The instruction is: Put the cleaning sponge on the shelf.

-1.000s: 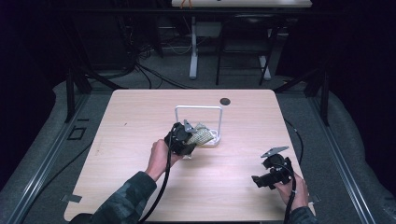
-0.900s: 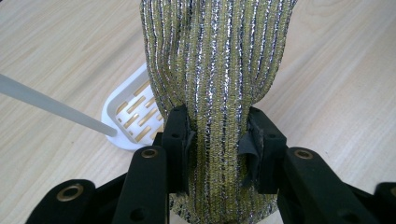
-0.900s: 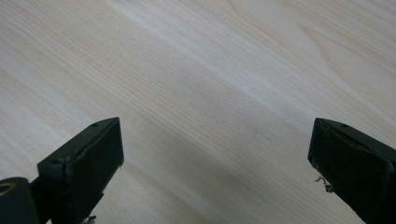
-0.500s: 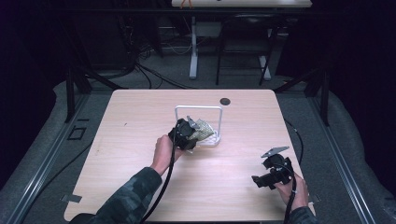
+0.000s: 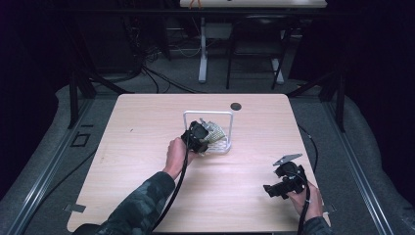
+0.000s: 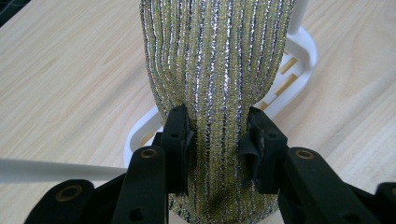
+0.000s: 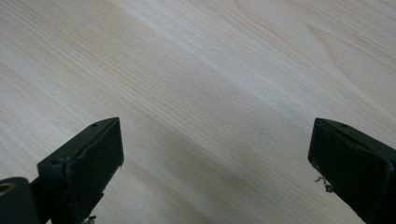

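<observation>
In the left gripper view, the left gripper (image 6: 215, 140) is seen closed on a cloth (image 6: 217, 60); both jaws are pressed into its sides, near the lower centre of the frame, and the fabric is pinched narrower between them. The cloth is a ribbed knit in yellow-green with glittering silver stripes running lengthwise, and it is drawn up toward the top of the frame. Behind it a white rack (image 6: 299, 51) is seen, with a slotted base and a thin post at the upper right; a white bar crosses the lower left.

In the high view, the left gripper (image 5: 198, 137) is held at the centre of the table (image 5: 147, 127), against the rack (image 5: 208, 115), with the cloth (image 5: 215, 133) inside the frame of the rack.

The right gripper (image 7: 215, 172) is spread wide, with nothing but bare wood between the jaws. In the high view it (image 5: 281, 186) is held in the lower right, well apart from the rack.
</observation>
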The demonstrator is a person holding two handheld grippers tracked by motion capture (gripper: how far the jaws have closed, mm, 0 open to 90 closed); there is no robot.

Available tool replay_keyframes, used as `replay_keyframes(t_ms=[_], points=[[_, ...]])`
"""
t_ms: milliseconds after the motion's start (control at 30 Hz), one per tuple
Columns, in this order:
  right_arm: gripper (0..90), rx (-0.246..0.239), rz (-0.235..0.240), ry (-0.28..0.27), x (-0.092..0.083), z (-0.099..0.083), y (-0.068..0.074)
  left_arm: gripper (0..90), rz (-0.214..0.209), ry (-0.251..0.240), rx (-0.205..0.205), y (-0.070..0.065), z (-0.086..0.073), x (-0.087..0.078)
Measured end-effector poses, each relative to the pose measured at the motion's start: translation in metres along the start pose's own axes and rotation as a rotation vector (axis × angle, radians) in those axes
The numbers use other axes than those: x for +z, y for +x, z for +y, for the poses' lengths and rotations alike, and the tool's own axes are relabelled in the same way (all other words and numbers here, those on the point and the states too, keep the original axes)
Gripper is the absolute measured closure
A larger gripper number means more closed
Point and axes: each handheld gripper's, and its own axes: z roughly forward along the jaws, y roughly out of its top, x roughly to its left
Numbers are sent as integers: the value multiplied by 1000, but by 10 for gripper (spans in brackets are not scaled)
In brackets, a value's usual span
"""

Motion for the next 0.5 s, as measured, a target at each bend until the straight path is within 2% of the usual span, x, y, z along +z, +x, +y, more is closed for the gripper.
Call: replay_keyframes(t_ms=[233, 500], points=[[29, 7, 6, -6, 0, 0, 0, 635, -4, 25, -5, 3, 3, 11], [29, -11, 0, -16, 0, 0, 2, 619, 10, 45, -2, -4, 5, 27]])
